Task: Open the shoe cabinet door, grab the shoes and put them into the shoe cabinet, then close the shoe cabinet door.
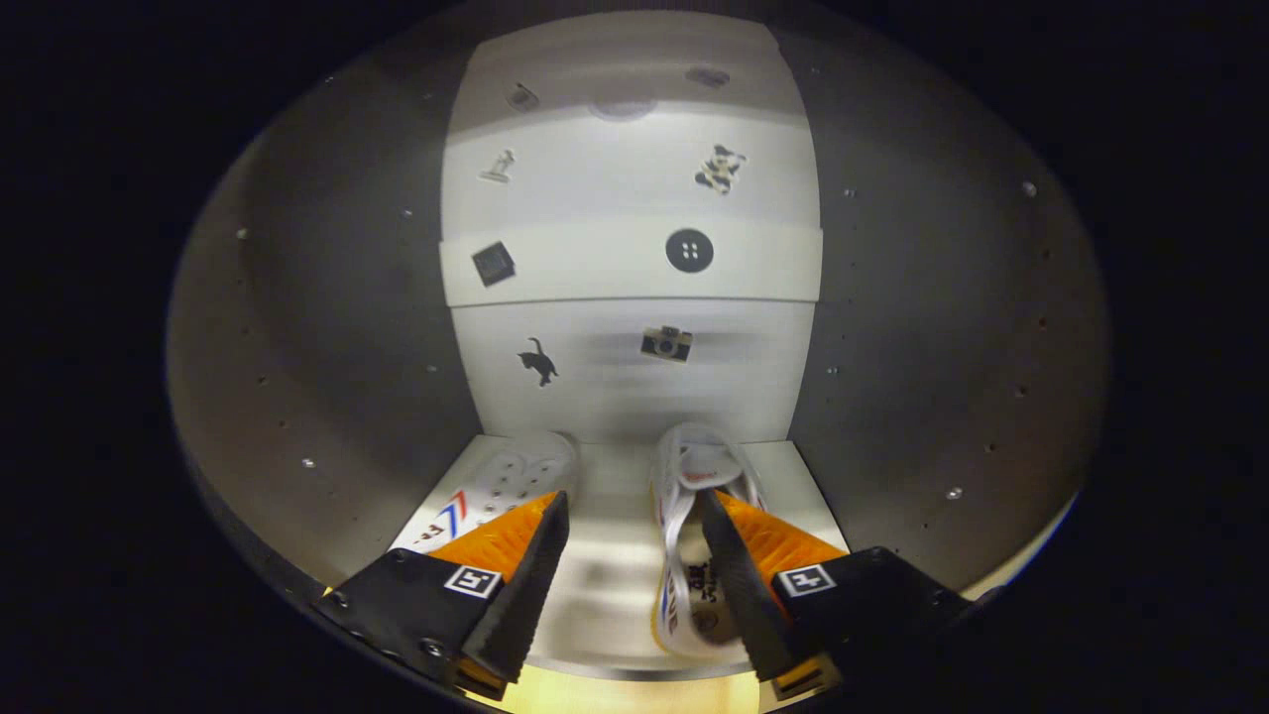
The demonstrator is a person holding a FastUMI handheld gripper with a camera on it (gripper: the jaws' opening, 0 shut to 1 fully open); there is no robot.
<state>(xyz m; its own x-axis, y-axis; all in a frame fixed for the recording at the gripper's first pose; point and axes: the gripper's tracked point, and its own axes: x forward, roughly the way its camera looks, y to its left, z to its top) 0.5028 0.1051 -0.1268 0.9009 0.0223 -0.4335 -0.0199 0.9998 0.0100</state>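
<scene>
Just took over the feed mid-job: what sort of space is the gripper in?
Most likely inside the shoe cabinet: grey side walls, a white back panel with stickers, and two white shoes on its floor. The fingers are open, either side of the gap.

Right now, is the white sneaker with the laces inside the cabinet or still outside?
Inside. The white laced sneaker rests on the cabinet's pale bottom shelf, beside the open gripper's right finger, with another white shoe further left.

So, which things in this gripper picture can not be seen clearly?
- White shoe with red and blue stripes: its rear half is hidden behind one finger.
- White lace-up shoe: its side is covered by the other finger; contact cannot be judged.
- Open gripper: holds nothing.
- Small stickers on the white cabinet back wall: top ones blurred.
</scene>
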